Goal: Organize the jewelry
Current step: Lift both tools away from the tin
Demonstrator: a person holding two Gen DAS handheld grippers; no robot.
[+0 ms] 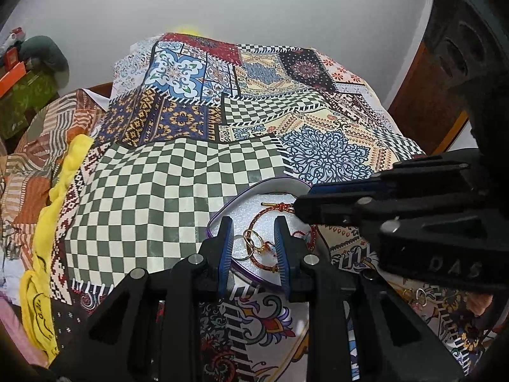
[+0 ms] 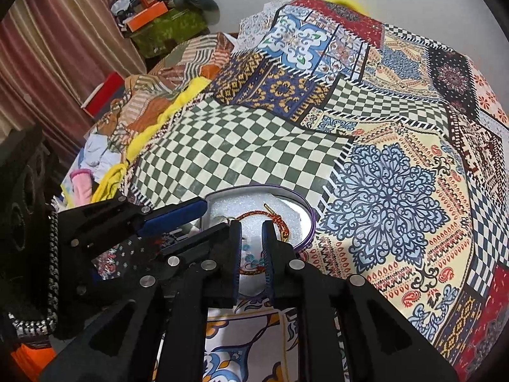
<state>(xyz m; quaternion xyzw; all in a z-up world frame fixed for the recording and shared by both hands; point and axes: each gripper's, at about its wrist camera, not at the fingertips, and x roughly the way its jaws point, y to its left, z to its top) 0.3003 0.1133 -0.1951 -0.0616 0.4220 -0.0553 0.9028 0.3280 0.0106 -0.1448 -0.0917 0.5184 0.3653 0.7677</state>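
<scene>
Left gripper (image 1: 253, 241) jaws parted moderately, gripping nothing; a cluster of linked rings (image 1: 254, 241) sits in the gap, no pad contact visible. Right gripper (image 2: 252, 252) jaws narrowly apart, straddling the red braided bracelet (image 2: 276, 217); it probably isn't clamped, but the lower loop is hidden behind the fingers. Both jewelry pieces lie on white foam inside a purple-rimmed tin (image 1: 212, 221), which rests on a patchwork bedspread (image 1: 178, 178). Yellow cloth (image 1: 51, 210) lies at the bedspread's left edge.
</scene>
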